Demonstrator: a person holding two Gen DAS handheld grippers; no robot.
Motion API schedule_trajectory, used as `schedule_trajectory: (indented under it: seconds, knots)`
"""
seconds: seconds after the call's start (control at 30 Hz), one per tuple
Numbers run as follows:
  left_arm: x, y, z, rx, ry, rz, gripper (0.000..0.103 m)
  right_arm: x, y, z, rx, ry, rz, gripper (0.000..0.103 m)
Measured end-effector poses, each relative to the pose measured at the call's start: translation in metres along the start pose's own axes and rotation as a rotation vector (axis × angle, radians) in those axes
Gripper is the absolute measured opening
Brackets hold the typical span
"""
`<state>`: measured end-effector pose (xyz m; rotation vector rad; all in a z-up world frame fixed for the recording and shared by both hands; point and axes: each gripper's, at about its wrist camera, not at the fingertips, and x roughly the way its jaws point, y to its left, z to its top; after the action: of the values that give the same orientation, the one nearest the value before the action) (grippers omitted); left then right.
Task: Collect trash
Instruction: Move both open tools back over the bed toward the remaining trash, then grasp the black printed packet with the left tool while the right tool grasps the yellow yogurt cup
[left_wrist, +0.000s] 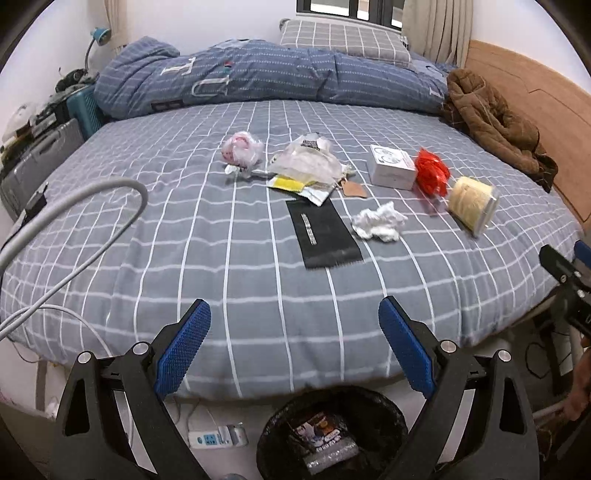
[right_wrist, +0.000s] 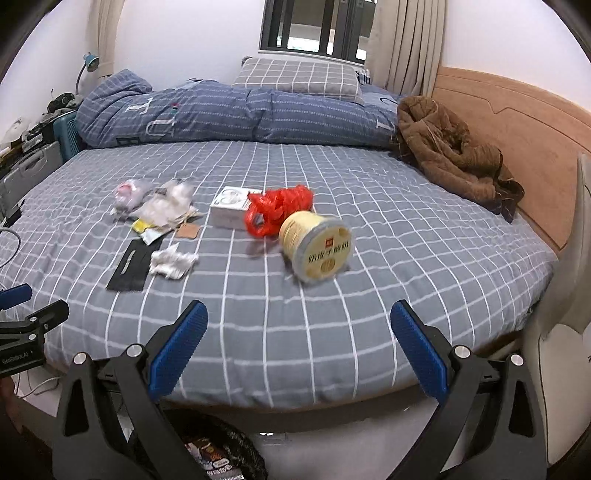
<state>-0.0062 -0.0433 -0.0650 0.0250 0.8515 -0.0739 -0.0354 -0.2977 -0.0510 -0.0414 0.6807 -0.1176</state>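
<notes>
Both claws, left claw (left_wrist: 294, 314) and right claw (right_wrist: 299, 317), hung released above the black-lined round bin (left_wrist: 388, 413), facing the grey checked fabric bed (left_wrist: 184, 221) with crumpled white tissue (left_wrist: 380, 221).

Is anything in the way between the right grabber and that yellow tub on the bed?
No, nothing visible blocks it. The right gripper is open, with only bare checked bedsheet between it and the yellow tub. The red bag lies behind the tub.
</notes>
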Motion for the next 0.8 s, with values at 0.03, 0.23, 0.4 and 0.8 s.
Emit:
schedule_trajectory:
  seconds: [0.03,0.23,0.4,0.8]
  knots:
    - [0.006,0.000,0.005,-0.001,0.004,0.000,0.091,0.004,-0.001,0.003,0.003,0.003,0.001,0.095]
    - [0.034,-0.003,0.026,-0.001,0.023,-0.005,0.091,0.033,-0.007,0.023,0.016,0.025,0.005,0.095]
    - [0.057,-0.009,0.042,0.019,0.025,0.010,0.091,0.061,-0.015,0.037,0.026,0.046,-0.003,0.095]
    - [0.112,-0.020,0.056,0.044,0.089,0.017,0.091,0.133,-0.024,0.054,0.032,0.106,-0.005,0.095]
